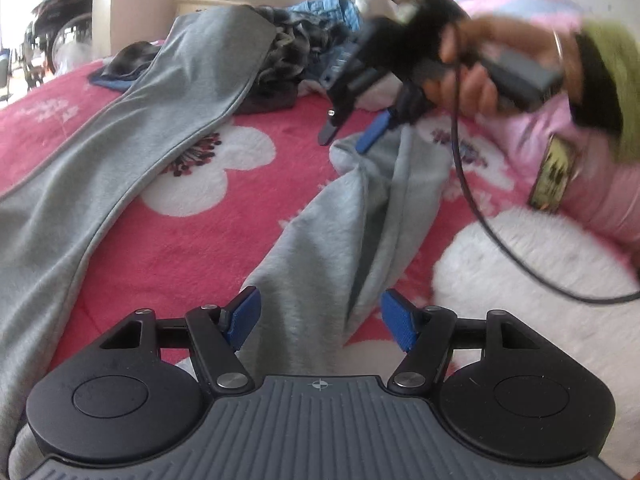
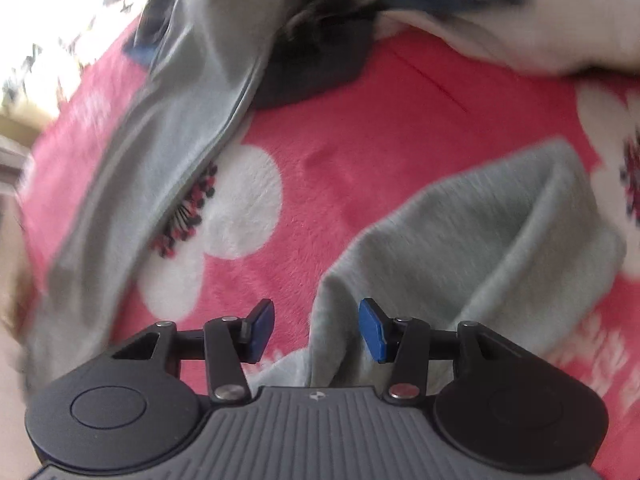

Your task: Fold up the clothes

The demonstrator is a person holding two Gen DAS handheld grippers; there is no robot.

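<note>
Pink fleece bedspread printed with big white flowers covers the bed and fills both views. At ten o'clock in the left wrist view, one long grey trouser leg runs diagonally from the lower left edge up toward eleven o'clock, where its end lies against a heap of dark and blue clothes at twelve o'clock. Toward the middle, a second grey trouser leg lies bunched and creased, running from six o'clock up to about one o'clock. The left gripper sits at six o'clock with its blue pads spread apart; this second leg passes between them, but the pads do not press on it. At one o'clock the right gripper, held in a person's hand, points down with its tips parted just above the far end of that same leg, nothing pinched. A black cable loops from it toward three o'clock, over a pink sleeve. In the right wrist view, blurred, the long leg crosses from eight o'clock to twelve o'clock, the right gripper stands at six o'clock with its jaws apart, and the folded cuff end of the second leg spreads from five o'clock toward three o'clock, its edge between the pads without being clamped.
</note>
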